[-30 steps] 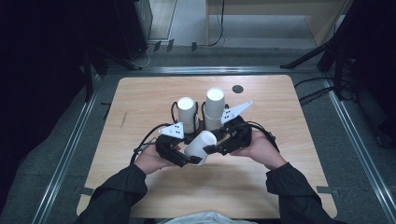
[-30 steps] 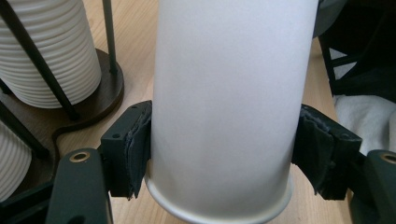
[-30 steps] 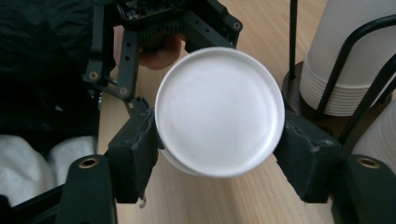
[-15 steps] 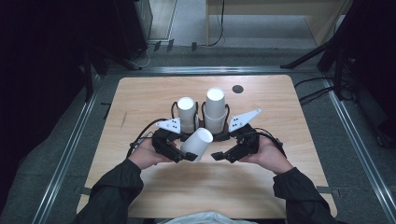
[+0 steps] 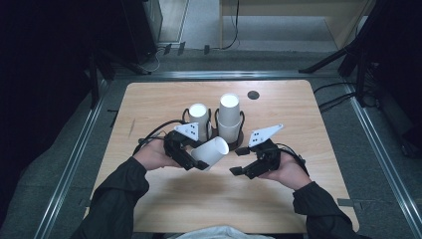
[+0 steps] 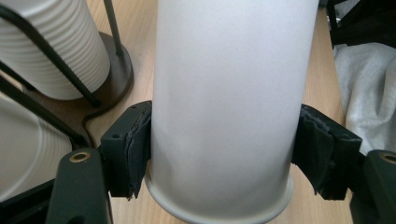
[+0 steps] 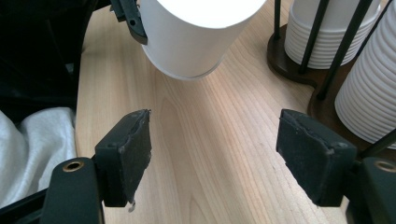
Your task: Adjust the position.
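cup (image 6: 224,107): white paper by the look — smooth, matt, rolled rim
cup stacks (image 7: 369,79): same white paper, the nested rims giving a ribbed surface
rack (image 7: 322,51): thin black metal rods, slight sheen; dark round base, material unclear
table (image 5: 209,199): pale wood grain, smooth, low sheen
left gripper (image 6: 219,158): black matt plastic; pads (image 6: 137,149) dark, rubbery, frayed at the edges
right gripper (image 7: 217,149): same black plastic — pads worn and rough, brass-coloured insert in the arm
cloth (image 6: 364,88): grey-white, soft knit
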